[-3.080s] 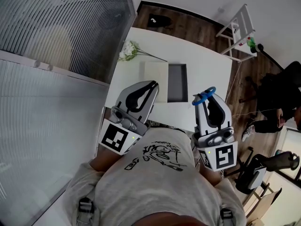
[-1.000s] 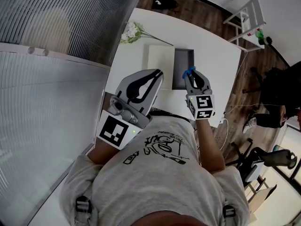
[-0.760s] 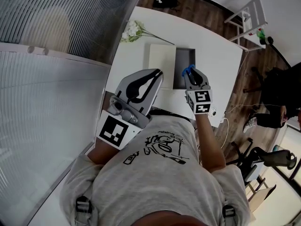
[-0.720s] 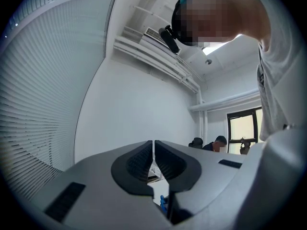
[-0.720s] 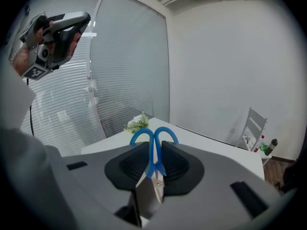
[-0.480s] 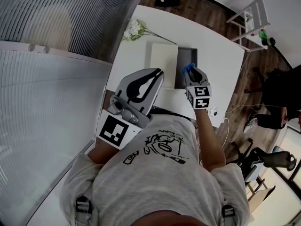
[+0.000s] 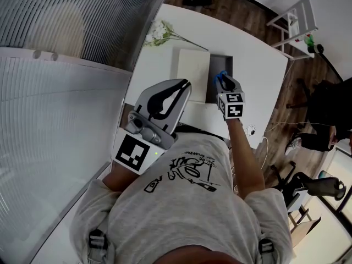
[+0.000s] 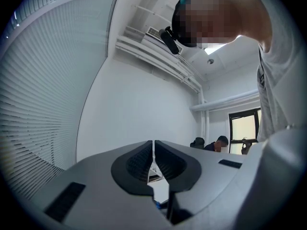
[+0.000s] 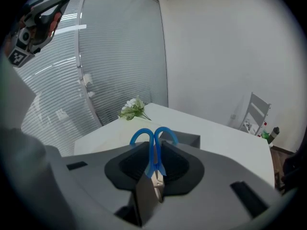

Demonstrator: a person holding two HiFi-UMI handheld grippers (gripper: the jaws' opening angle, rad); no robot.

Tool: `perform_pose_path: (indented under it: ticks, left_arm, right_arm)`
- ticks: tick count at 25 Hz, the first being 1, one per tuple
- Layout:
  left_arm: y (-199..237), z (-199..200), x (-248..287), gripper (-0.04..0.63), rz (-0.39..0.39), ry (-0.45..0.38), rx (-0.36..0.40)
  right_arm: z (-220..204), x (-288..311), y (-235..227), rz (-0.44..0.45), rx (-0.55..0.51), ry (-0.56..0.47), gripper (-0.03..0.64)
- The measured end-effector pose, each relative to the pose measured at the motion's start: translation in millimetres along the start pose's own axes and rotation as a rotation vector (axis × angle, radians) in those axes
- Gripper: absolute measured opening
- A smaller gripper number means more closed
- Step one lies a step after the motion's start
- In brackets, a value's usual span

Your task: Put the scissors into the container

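Blue-handled scissors (image 9: 153, 143) stick up between the jaws of my right gripper (image 9: 154, 166), which is shut on them. In the head view that right gripper (image 7: 224, 82) reaches out over the near end of the dark grey container (image 7: 220, 73), with the scissors' (image 7: 220, 76) blue handles at its tip. The container (image 9: 189, 140) shows just beyond the handles in the right gripper view. My left gripper (image 7: 175, 89) is held up near my chest, jaws pressed together and holding nothing; in its own view the left gripper (image 8: 153, 150) points at the wall.
A white lid or board (image 7: 192, 67) lies beside the container on the white table (image 7: 253, 59). A sprig of white flowers (image 7: 159, 33) rests at the table's far left. Window blinds (image 7: 66, 92) run along the left. A white chair (image 7: 291, 21) and seated people stand off to the right.
My right gripper has carried the scissors forward from near my body to over the container's near end. The left gripper has stayed where it was.
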State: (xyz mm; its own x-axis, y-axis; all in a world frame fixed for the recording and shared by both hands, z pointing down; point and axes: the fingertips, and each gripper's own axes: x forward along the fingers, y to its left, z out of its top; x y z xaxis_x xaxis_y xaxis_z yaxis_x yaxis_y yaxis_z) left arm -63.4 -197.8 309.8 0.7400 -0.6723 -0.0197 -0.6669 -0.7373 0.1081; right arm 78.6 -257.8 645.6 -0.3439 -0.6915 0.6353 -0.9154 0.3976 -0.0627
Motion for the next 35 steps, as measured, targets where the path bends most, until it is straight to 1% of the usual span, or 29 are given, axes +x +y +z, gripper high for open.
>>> perform_pose_path:
  ticks: [10,20,30,35]
  left_arm:
    - [7,-5,-3,0.031,0.010,0.005,-0.012]
    - [14,-4,-2,0.031,0.019,0.012,-0.016]
    - [24,-11,-1,0.031,0.031,0.025,-0.022]
    - [28,-10,-3,0.031,0.042,0.027,-0.021]
  right_arm:
    - [-22,26,-9,-0.020,0.019,0.066,0.087]
    - [-35,50,-18,-0.031,0.050,0.132,0.087]
    - [-49,80,-23,-0.034,0.065,0.243,0.087]
    - [-54,91,-25,-0.049,0.079,0.297,0.089]
